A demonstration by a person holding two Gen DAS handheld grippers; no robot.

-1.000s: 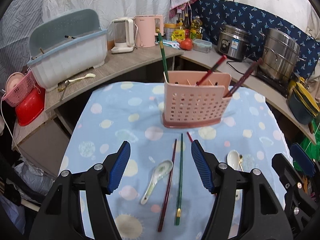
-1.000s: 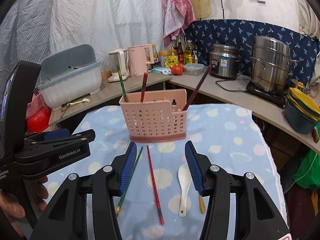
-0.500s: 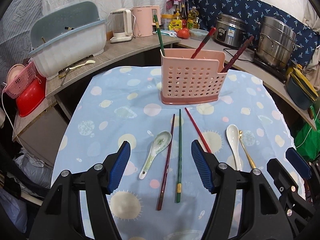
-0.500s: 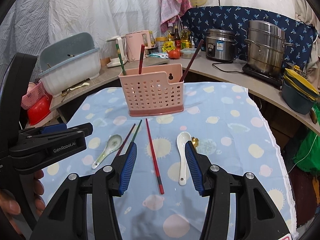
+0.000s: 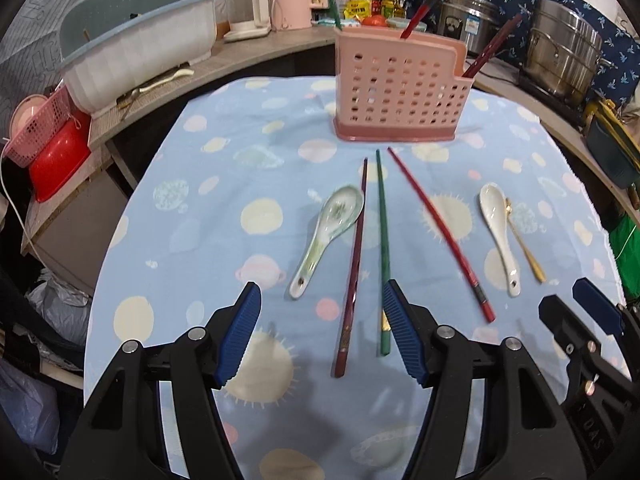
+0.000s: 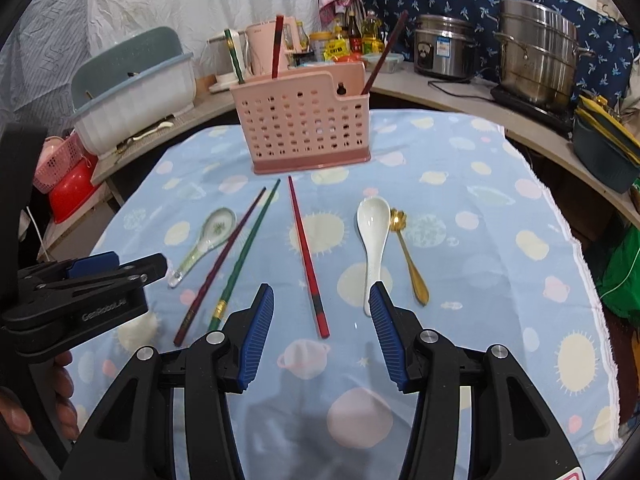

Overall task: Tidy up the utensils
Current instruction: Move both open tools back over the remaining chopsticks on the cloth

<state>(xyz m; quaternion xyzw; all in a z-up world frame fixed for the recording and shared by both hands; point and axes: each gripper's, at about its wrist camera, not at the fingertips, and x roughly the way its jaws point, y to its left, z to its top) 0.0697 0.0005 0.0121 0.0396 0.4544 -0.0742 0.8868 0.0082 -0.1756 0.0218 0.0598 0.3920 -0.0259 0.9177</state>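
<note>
We hold both the left gripper (image 5: 320, 334) and right gripper (image 6: 321, 336) spread and empty; three chopsticks stand in the pink caddy (image 6: 304, 130) at the table's (image 6: 460, 184) far edge, while three chopsticks (image 6: 307, 258) and three spoons (image 6: 374, 240) lie mid-table, unsorted.

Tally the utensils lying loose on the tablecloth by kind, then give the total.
Chopsticks: 3, namely the maroon chopstick, green chopstick and red chopstick
Ceramic spoons: 2, namely the patterned spoon and white spoon
Metal spoons: 1, the gold spoon
Total: 6
</note>
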